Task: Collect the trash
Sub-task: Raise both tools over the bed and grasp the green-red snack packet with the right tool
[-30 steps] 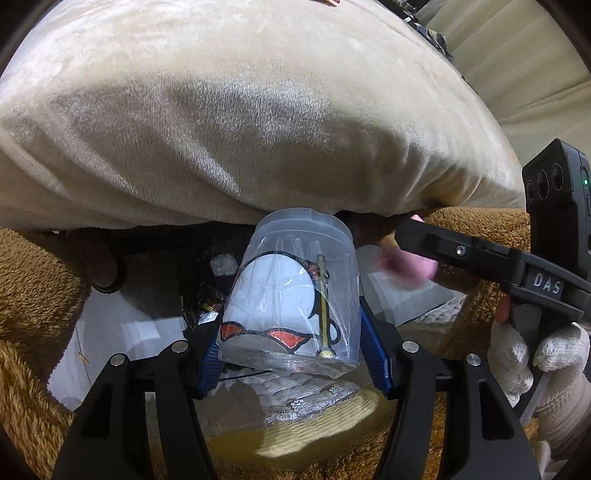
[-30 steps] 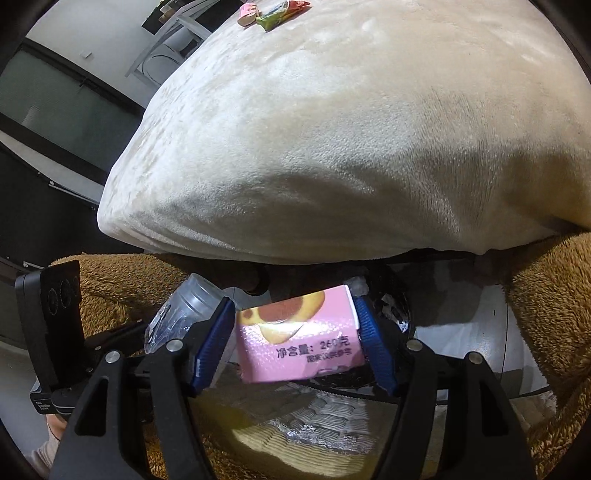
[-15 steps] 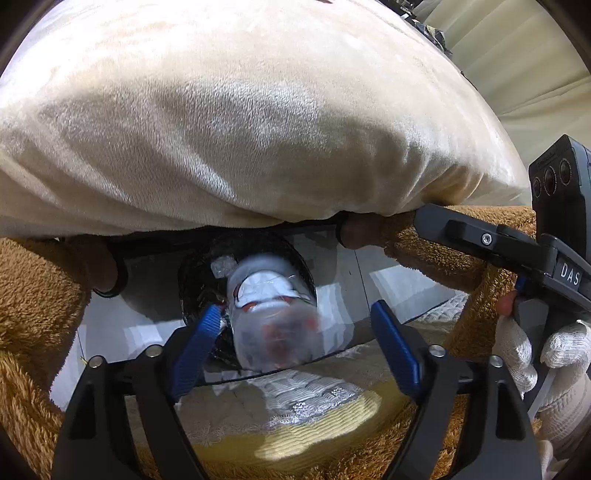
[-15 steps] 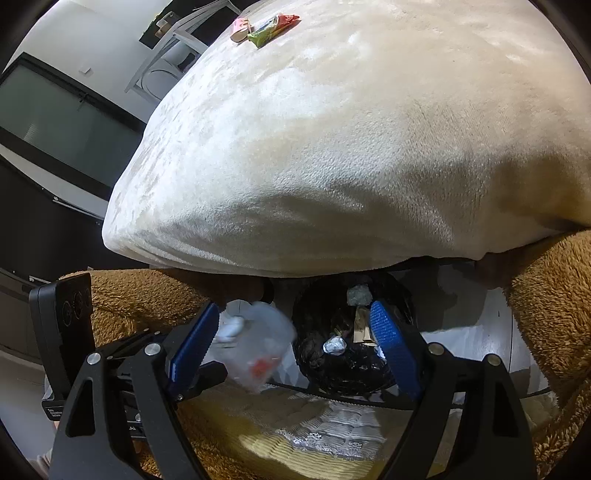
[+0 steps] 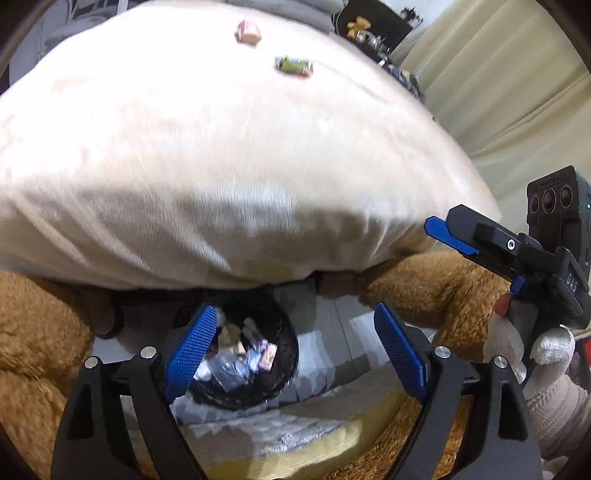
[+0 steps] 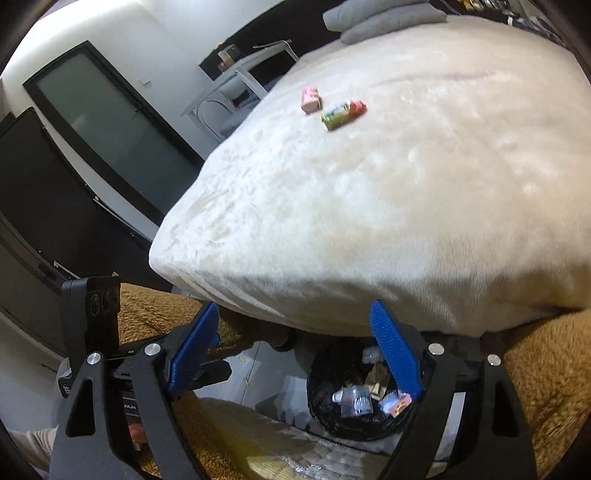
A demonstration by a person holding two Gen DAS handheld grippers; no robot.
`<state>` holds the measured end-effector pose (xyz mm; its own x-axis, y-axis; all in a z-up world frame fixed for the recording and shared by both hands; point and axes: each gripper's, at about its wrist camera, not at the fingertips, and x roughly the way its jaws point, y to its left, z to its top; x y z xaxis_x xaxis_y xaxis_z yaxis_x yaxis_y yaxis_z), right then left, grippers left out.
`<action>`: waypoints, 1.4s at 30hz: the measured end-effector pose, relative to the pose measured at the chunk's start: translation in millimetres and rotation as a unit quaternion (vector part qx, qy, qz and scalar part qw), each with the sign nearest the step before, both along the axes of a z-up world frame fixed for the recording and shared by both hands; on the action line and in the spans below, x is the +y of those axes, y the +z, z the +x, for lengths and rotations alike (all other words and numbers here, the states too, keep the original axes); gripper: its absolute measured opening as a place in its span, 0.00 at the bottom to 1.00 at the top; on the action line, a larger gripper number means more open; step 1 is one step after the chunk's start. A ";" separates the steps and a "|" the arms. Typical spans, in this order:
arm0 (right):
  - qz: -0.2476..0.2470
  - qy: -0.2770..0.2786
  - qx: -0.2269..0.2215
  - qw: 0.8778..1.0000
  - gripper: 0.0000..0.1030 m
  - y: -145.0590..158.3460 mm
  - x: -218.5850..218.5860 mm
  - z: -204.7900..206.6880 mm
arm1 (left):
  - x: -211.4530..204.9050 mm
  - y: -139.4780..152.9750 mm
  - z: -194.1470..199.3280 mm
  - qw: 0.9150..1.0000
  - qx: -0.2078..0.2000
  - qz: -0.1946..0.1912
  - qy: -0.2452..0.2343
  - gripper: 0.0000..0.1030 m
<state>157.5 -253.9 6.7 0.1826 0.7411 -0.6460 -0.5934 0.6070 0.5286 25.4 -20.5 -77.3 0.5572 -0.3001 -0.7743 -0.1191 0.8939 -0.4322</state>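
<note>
A black-lined trash bin stands on the floor below the bed edge, also in the right wrist view. In it lie the clear plastic cup and the pink box, among other scraps. A pink packet and a green-red wrapper lie far back on the cream blanket; both show in the left wrist view, pink packet and wrapper. My left gripper is open and empty above the bin. My right gripper is open and empty too, seen from the side.
The cream blanket covers the bed and overhangs the bin. Brown fleece flanks the gap on both sides. A dark door and a white side table stand at the far left.
Both grippers opened and dropped their loads: the cup and the pink box fell into the bin. Both grippers then tilted up, bringing the bed top into view.
</note>
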 end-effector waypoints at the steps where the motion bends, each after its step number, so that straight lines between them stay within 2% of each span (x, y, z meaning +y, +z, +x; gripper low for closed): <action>1: 0.000 -0.001 -0.011 1.000 0.81 6.5 0.6 5.8 | 3.2 6.2 1.8 1.000 -0.011 0.003 0.003 0.83; 7: -0.012 -0.007 -0.068 0.998 0.83 39.3 7.8 51.9 | 30.3 45.6 22.4 0.998 -0.065 0.012 0.015 0.83; 10: -0.015 -0.003 -0.103 0.995 0.91 53.6 18.9 80.1 | 48.2 63.3 36.4 0.995 -0.088 0.020 0.031 0.84; 12: -0.021 -0.003 -0.119 0.993 0.94 59.5 29.0 99.3 | 60.6 75.4 45.8 0.993 -0.102 0.030 0.044 0.91; 15: -0.034 0.000 -0.129 0.991 0.95 59.8 45.3 124.8 | 79.0 93.5 61.1 0.990 -0.125 0.042 0.050 0.93; 25: -0.114 0.047 -0.122 0.985 0.95 19.5 116.0 181.1 | 121.3 121.9 112.6 0.985 -0.154 0.052 0.058 0.94; 30: -0.146 0.052 -0.122 0.980 0.95 -3.4 145.7 203.1 | 140.4 133.6 133.1 0.982 -0.170 0.037 0.070 0.94; 36: -0.176 0.054 -0.126 0.975 0.95 -24.0 166.5 217.2 | 155.8 137.7 152.7 0.983 -0.168 0.022 0.077 0.94; 41: -0.186 0.053 -0.135 0.972 0.95 -31.0 180.1 227.7 | 162.1 141.2 163.2 0.982 -0.171 0.031 0.070 0.94; 42: -0.190 0.052 -0.136 0.971 0.91 -32.1 182.3 229.0 | 162.7 140.3 165.2 0.983 -0.169 0.034 0.070 0.94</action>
